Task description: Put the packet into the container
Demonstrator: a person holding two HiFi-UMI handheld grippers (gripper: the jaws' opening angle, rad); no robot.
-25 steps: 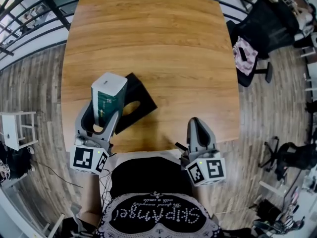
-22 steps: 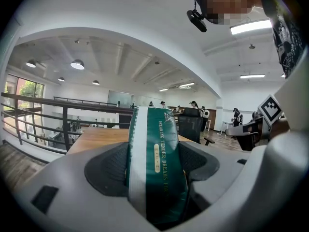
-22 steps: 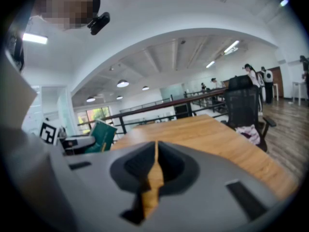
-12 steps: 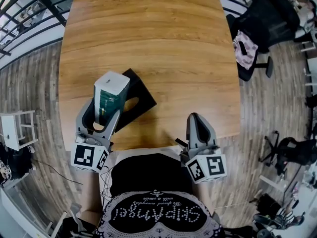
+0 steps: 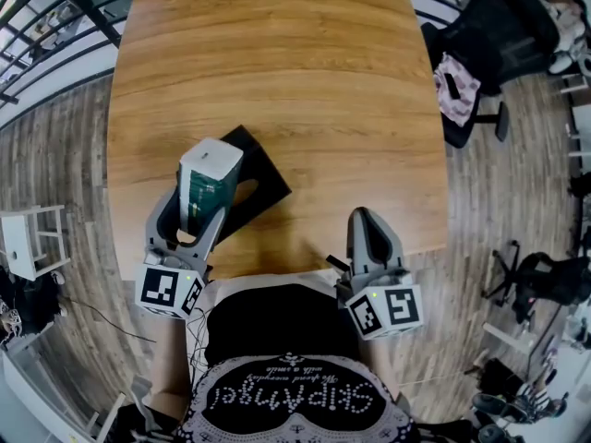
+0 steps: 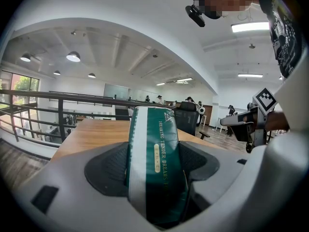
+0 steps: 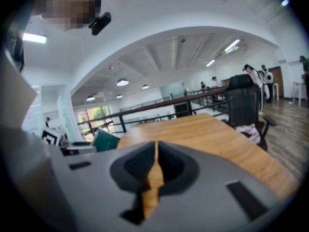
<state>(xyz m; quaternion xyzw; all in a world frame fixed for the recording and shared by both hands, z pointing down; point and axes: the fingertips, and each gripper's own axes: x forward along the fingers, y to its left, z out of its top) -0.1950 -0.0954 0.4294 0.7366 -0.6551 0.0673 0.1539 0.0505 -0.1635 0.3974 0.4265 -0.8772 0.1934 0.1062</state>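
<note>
A green and white packet point(image 5: 205, 185) is clamped between the jaws of my left gripper point(image 5: 197, 209), held upright above the table's near left part. In the left gripper view the packet point(image 6: 154, 163) fills the gap between the two pads. Under and just behind it lies a flat black container point(image 5: 251, 187) on the wooden table point(image 5: 295, 90), partly hidden by the packet. My right gripper point(image 5: 367, 238) rests at the table's near edge, jaws shut with nothing between them; the right gripper view shows the right gripper point(image 7: 155, 151) with only a thin slit.
A black office chair point(image 5: 499, 44) with a patterned cloth point(image 5: 456, 100) stands off the table's right side. A small white stool point(image 5: 28, 238) sits on the floor at the left. Railing runs along the far left.
The left gripper with the packet has drifted slightly right and forward over the black container. The right gripper has stayed in place.
</note>
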